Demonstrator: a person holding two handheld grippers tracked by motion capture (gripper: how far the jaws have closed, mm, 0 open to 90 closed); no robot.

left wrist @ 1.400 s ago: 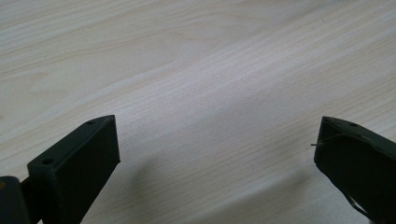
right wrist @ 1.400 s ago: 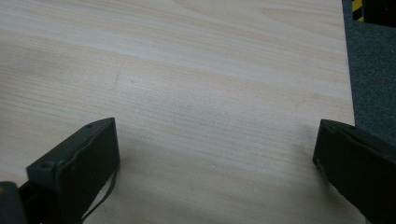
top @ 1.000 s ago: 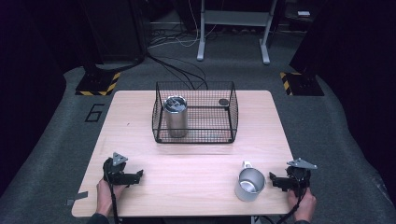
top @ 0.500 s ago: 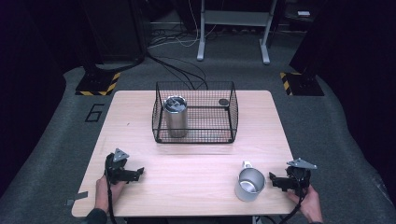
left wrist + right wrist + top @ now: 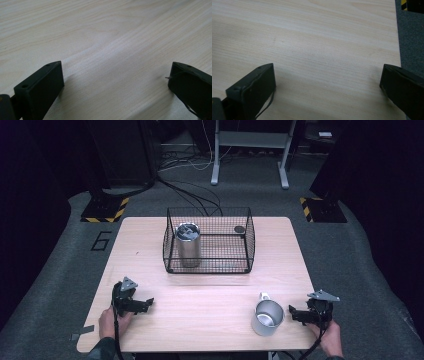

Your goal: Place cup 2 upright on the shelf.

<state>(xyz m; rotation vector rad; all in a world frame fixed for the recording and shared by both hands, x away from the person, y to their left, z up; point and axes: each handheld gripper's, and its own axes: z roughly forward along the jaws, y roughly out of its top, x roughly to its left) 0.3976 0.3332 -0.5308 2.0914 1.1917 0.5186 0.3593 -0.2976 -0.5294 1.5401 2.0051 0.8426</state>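
Left claw (image 5: pixel 145 304) jaws wide apart, low, right claw (image 5: pixel 295 312) same, both hand-held

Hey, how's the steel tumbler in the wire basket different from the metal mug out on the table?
The tumbler stands inside the wire basket, at its left end; the mug sits out on the bare table near the right gripper. The tumbler is taller and narrower, the mug shorter and wider. The mug has a handle; none shows on the tumbler. Both are upright, silvery metal.
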